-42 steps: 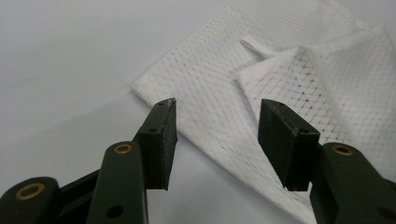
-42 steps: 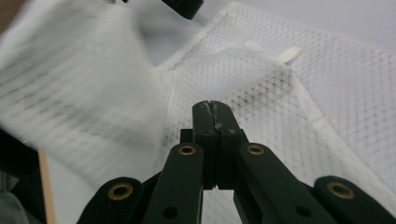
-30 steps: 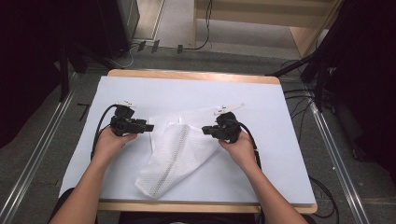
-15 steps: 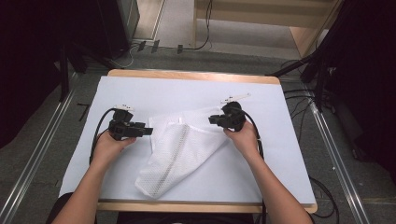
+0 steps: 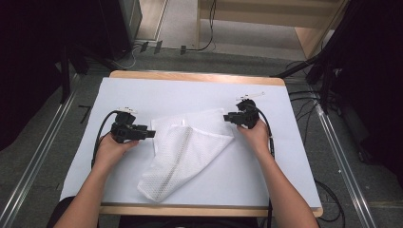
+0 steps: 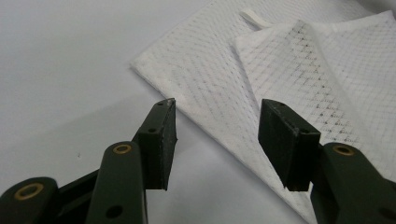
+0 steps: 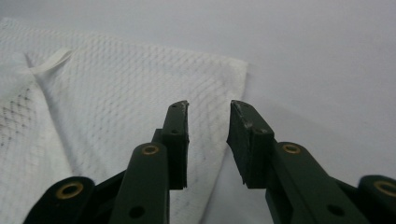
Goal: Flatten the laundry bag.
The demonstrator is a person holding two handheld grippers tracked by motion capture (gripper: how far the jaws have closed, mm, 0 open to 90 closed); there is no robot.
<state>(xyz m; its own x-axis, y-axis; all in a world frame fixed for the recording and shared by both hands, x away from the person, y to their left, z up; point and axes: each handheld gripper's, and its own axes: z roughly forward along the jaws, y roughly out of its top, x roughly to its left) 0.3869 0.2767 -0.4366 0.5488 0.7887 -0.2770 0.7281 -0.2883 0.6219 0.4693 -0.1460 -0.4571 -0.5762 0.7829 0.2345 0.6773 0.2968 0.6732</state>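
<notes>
A white mesh cloth [image 5: 185,152] lies partly folded in the middle of the white-covered table [image 5: 190,95], with a small loop tab [image 6: 254,18] near its far edge. My left gripper [image 5: 151,134] sits at the cloth's left edge, jaws open, with the cloth's edge [image 6: 224,135] lying between and below them. My right gripper [image 5: 227,117] is at the cloth's upper right corner [image 7: 236,67], jaws open and holding nothing. The same loop tab [image 7: 49,60] appears left of the right gripper's jaws.
The table's wooden edge [image 5: 199,76] runs along the far side, with metal rails [image 5: 38,156] on the floor at both sides. Cables [image 5: 304,97] trail off the right side. A wooden shelf unit [image 5: 266,28] stands beyond the table.
My right gripper has moved away and to the right, spreading the cloth's upper right corner flat, and its jaws now stand open. The left gripper has stayed near the left edge.
</notes>
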